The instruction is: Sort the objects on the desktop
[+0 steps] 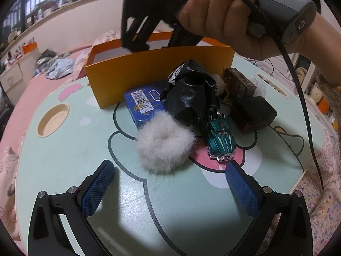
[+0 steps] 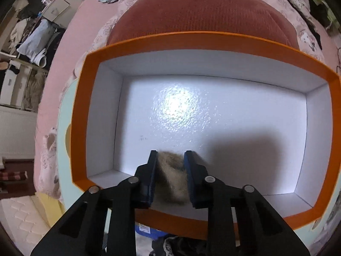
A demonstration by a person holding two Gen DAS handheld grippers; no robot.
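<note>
Blue ribbed pads of the left gripper (image 1: pixel 170 183) stand wide apart over bare mint tabletop (image 1: pixel 64 170), nothing between them. Just ahead lie a white fluffy scrunchie (image 1: pixel 165 146), a teal toy car (image 1: pixel 220 137), crumpled black plastic (image 1: pixel 189 93) and a blue tin (image 1: pixel 142 104), partly covered.

Right gripper (image 2: pixel 170 177), narrowed, pinches a blurred tan fur tuft (image 2: pixel 172 177) above the orange box (image 2: pixel 81 115); its glossy white floor lies open.

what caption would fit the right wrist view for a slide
Right gripper holding a tan fur tuft over the empty white-lined orange box.
</note>
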